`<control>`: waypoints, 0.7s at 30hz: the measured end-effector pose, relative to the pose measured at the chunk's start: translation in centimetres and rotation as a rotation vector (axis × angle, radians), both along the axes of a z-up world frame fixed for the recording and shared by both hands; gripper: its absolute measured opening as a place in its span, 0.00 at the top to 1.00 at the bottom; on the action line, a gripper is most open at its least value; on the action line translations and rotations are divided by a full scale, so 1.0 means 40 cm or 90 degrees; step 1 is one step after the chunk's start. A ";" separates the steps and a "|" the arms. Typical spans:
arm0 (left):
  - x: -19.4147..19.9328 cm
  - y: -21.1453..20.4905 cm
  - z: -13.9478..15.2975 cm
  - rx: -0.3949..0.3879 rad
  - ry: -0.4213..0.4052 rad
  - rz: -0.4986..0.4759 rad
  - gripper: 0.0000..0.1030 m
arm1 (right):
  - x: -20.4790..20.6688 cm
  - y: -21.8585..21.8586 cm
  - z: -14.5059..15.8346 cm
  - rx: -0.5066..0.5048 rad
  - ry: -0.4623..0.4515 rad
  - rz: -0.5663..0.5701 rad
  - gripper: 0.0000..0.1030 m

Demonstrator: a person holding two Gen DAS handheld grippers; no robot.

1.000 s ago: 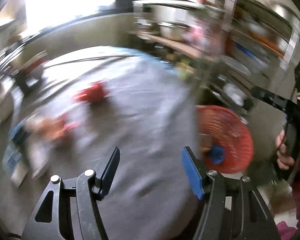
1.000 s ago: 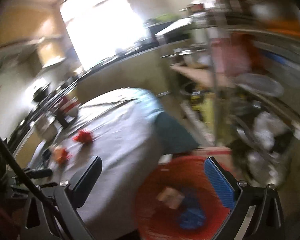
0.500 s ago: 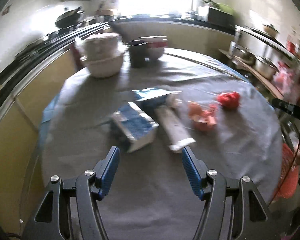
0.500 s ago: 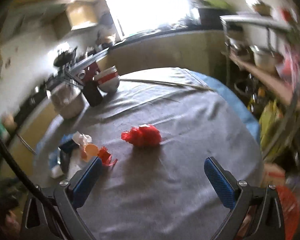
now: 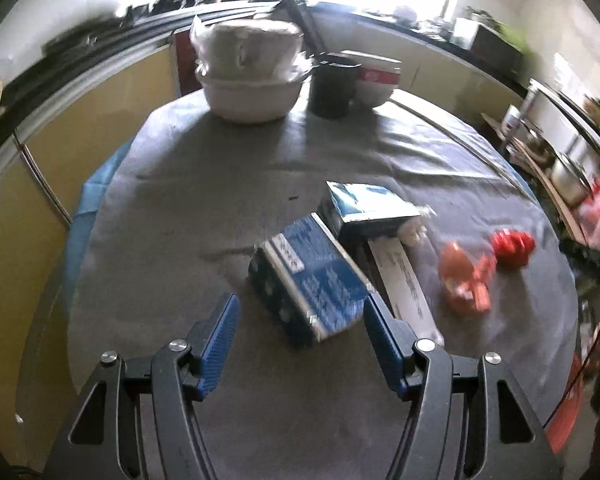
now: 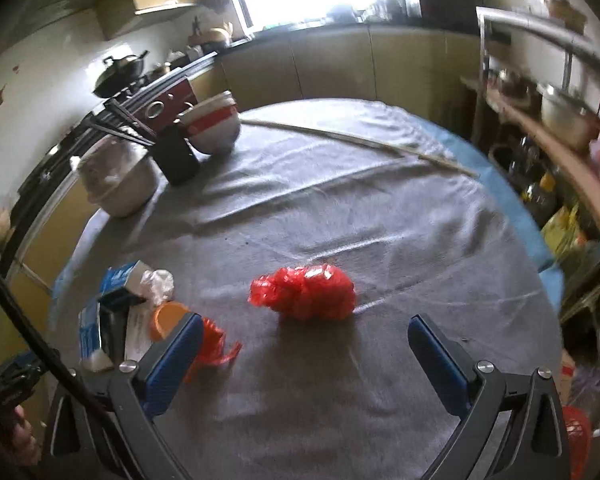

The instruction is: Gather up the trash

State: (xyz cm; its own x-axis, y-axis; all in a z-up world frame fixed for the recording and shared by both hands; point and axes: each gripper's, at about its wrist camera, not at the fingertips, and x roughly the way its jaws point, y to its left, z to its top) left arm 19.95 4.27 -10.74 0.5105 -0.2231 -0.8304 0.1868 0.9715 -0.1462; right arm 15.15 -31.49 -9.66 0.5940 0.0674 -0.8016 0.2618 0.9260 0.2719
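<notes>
Trash lay on the grey-clothed table (image 5: 188, 208): a blue carton (image 5: 312, 284) just ahead of the left gripper (image 5: 298, 330), whose jaws stood apart and empty; a crumpled red bag (image 6: 306, 292) near the table's middle, ahead of the right gripper (image 6: 304, 344), likewise spread and empty. Bowls (image 6: 212, 126) stood at the far edge.

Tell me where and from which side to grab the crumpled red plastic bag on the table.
Grip the crumpled red plastic bag across its narrower middle, coming down from above with the right hand-held gripper. It lies as a low, elongated bundle, alone on the grey tablecloth, and the open jaws probably span it; soft plastic should compress.
</notes>
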 end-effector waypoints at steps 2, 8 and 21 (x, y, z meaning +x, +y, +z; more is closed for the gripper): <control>0.037 -0.014 -0.011 0.000 0.023 0.020 0.37 | 0.037 -0.023 -0.011 0.036 0.021 -0.014 0.00; 0.097 -0.051 -0.030 0.017 0.055 0.045 0.37 | 0.119 -0.039 -0.044 0.076 0.076 -0.041 0.14; 0.128 -0.088 -0.083 0.036 0.106 0.060 0.37 | 0.162 -0.012 -0.127 0.047 0.128 -0.050 0.43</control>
State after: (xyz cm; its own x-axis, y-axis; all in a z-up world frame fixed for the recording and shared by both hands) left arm 25.06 0.76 -14.05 0.3813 -0.1311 -0.9151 0.0730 0.9911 -0.1116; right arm 21.61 -31.96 -14.73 0.4285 0.0909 -0.8989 0.3880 0.8800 0.2740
